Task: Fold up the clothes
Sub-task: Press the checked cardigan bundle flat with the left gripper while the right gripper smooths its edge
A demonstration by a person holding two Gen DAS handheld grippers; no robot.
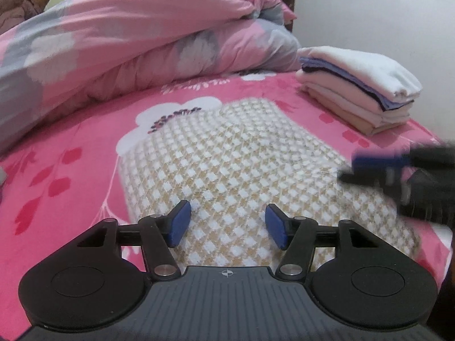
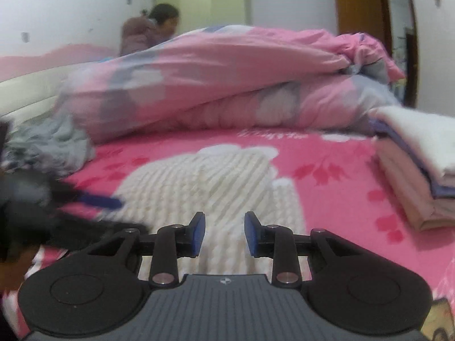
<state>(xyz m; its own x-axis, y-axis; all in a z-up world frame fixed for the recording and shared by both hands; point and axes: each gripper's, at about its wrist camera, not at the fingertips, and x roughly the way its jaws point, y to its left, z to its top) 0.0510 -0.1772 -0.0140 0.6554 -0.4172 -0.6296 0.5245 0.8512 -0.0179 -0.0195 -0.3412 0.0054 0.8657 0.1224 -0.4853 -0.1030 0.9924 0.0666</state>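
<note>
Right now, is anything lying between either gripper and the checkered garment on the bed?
Nothing visible. The left gripper and right gripper both hover open directly over the checkered garment, with no object between. The folded stack sits off to the right, apart from it.

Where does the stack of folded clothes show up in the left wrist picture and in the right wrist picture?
Left wrist view: stack of folded clothes sits upper right, on the bed beyond the checked garment.
Right wrist view: the stack is at the right edge, partly cut off.
Shared landmark: the bunched pink quilt, just behind the stack.
</note>
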